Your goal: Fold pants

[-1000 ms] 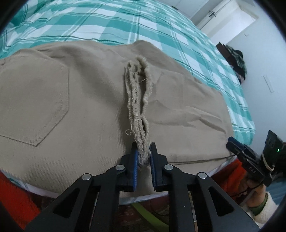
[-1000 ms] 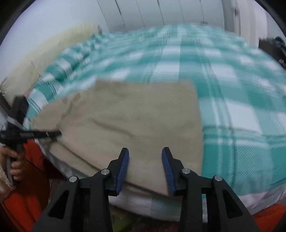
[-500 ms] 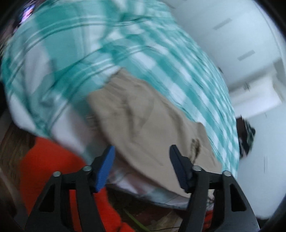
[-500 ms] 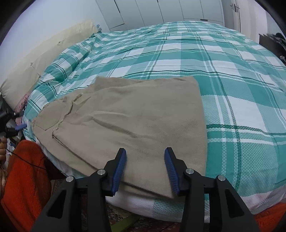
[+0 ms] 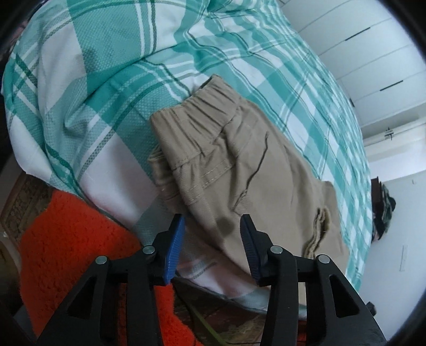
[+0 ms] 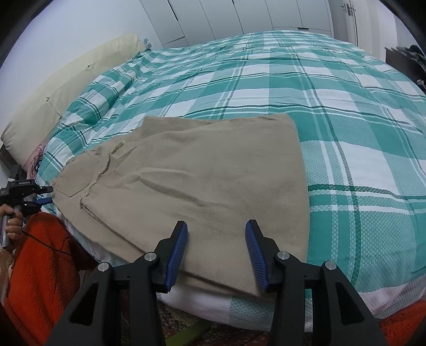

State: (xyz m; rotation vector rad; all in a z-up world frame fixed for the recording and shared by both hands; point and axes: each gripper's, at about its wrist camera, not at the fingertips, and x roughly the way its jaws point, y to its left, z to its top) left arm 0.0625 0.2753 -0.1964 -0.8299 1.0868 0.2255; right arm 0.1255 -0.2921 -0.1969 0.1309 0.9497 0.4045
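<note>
Beige pants [image 6: 202,183] lie folded on the near edge of a bed with a green and white checked cover [image 6: 332,87]. In the left wrist view the elastic waistband [image 5: 202,111] and a pocket show, with the frayed hems [image 5: 319,226] lying further right. My left gripper [image 5: 211,244] is open and empty, just off the waist end at the bed's edge. My right gripper [image 6: 216,250] is open and empty, over the near edge of the folded end. The left gripper [image 6: 44,195] also shows far left in the right wrist view.
A cream pillow [image 6: 66,87] lies at the head of the bed. White wardrobe doors [image 6: 239,18] stand behind. Orange fleece clothing [image 5: 74,252] and a patterned rug [image 5: 21,202] lie below the bed edge. Dark clothes [image 5: 383,210] hang at far right.
My left gripper let go of the frayed hems, opened, and swung left to the waistband end. My right gripper stayed open over the folded end, with only slight drift.
</note>
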